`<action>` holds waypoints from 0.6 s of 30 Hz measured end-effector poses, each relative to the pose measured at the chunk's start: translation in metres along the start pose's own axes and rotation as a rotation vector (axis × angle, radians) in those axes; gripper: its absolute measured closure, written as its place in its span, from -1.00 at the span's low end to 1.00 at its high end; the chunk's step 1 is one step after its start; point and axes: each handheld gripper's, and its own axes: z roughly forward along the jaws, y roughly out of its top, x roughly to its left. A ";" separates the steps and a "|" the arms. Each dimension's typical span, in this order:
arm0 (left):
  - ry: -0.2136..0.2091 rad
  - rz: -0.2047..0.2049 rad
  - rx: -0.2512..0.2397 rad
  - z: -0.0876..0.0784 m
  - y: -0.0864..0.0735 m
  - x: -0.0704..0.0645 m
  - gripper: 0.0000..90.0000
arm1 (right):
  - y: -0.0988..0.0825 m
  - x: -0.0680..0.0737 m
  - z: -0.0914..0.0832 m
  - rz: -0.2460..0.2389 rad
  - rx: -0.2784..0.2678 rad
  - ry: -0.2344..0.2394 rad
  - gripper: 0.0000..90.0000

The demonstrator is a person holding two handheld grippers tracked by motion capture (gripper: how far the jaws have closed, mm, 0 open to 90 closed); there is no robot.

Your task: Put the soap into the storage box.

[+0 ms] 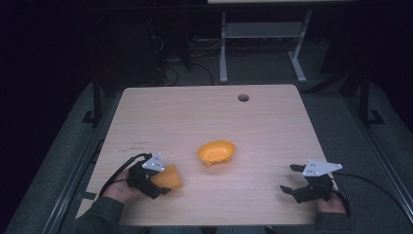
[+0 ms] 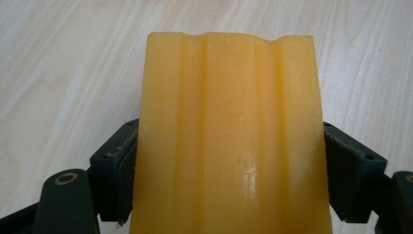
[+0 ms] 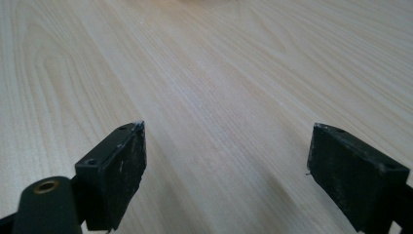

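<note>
Left gripper view: my left gripper is clamped on the ribbed orange block | orange bowl sits at its 2 o'clock, apart | slick sides, could slip out mid-carry | right gripper wide open, holding nothing, over the table

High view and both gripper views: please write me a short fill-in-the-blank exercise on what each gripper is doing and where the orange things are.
1. The left gripper is shut on a ribbed orange ____.
2. The right gripper holds nothing; its jaws stand ____.
3. The orange bowl rests on the ____, apart from both grippers.
4. In the high view, the table has a round ____ near its far edge.

Missing words: block; open; table; hole
</note>
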 end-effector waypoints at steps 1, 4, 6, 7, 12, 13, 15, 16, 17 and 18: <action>0.002 -0.001 -0.008 -0.001 0.001 0.000 -0.54 | 0.000 0.000 0.000 -0.004 -0.001 0.000 -0.70; 0.005 0.007 -0.013 -0.005 0.006 0.001 -0.54 | 0.001 0.002 0.000 -0.004 -0.004 0.000 -0.70; 0.008 0.012 -0.011 -0.007 0.010 0.002 -0.54 | 0.002 0.002 0.000 -0.011 -0.003 0.003 -0.70; 0.011 0.021 -0.007 -0.009 0.012 0.003 -0.54 | 0.002 0.002 0.001 -0.016 -0.006 0.003 -0.70; 0.015 0.023 -0.005 -0.010 0.019 0.005 -0.54 | 0.002 0.001 0.000 -0.015 -0.010 0.003 -0.70; 0.014 0.034 0.005 -0.011 0.020 0.006 -0.54 | 0.002 0.001 0.000 -0.013 -0.011 0.002 -0.70; 0.012 0.039 0.014 -0.010 0.022 0.008 -0.54 | 0.002 0.001 0.000 -0.011 -0.013 0.003 -0.70; 0.014 0.040 0.021 -0.010 0.023 0.009 -0.54 | 0.002 0.001 0.000 -0.011 -0.014 0.003 -0.70; 0.016 0.042 0.020 -0.010 0.024 0.009 -0.54 | 0.002 0.001 0.000 -0.012 -0.014 0.003 -0.70; 0.016 0.046 0.027 -0.010 0.025 0.010 -0.54 | 0.002 0.001 0.000 -0.013 -0.013 0.004 -0.70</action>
